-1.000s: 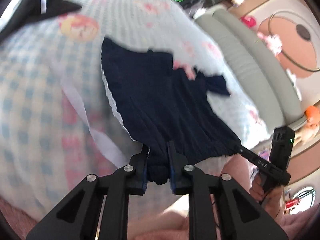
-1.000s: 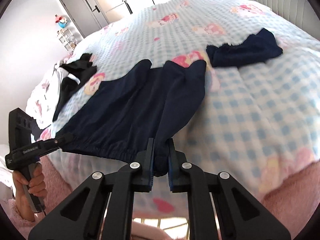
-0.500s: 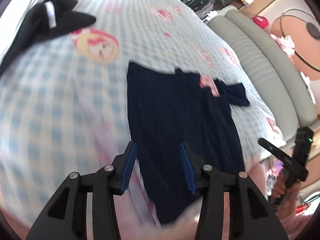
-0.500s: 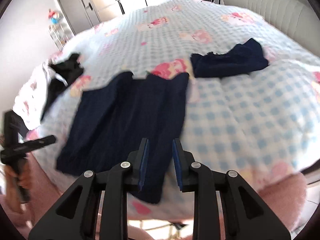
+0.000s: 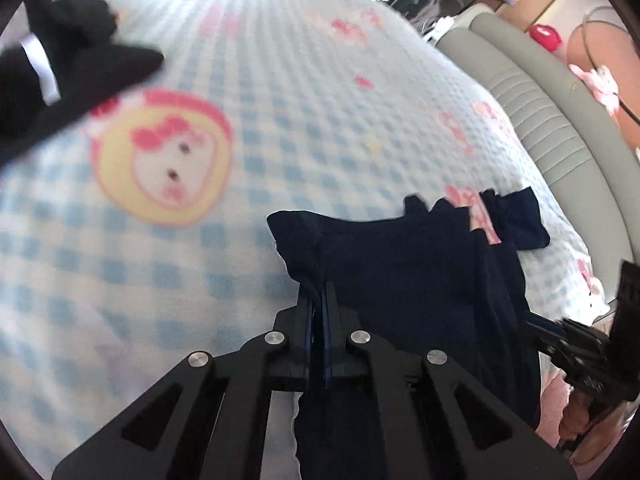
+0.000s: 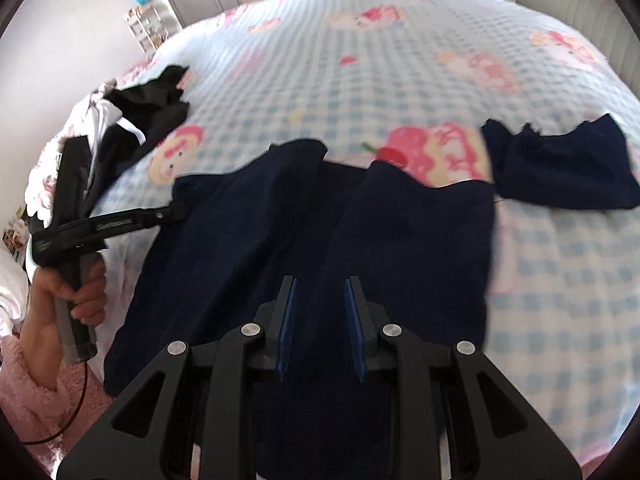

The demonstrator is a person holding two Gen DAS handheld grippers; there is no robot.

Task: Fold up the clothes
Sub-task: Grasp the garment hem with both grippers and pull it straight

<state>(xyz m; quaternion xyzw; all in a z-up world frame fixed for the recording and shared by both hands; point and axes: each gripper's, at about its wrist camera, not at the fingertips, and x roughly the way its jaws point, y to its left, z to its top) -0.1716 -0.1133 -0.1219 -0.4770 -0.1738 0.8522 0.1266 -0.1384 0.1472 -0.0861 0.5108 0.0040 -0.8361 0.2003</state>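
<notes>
A navy garment (image 6: 400, 232) lies flat on the checked bed cover (image 6: 360, 40), two leg-like ends pointing away and its near end hanging over the bed's edge. My left gripper (image 5: 318, 292) is shut on the navy garment (image 5: 400, 264) at its left side edge, with fabric bunched between the fingers. In the right wrist view the left gripper (image 6: 176, 212) touches that same edge, held by a hand (image 6: 86, 292). My right gripper (image 6: 320, 292) hovers open over the garment's middle, nothing between its blue pads. The right gripper (image 5: 532, 324) shows by the garment's right side.
A smaller navy piece (image 6: 560, 172) lies to the right, just beyond the garment. A black garment with a white stripe (image 6: 148, 112) is piled at the bed's left side. A grey padded headboard (image 5: 540, 112) runs along the far right. Cupboards stand beyond the bed.
One second ago both grippers were shut on the garment's near hem. Both let go, and the garment settled flat. The left has now shut on the side edge farther in; the right stays open.
</notes>
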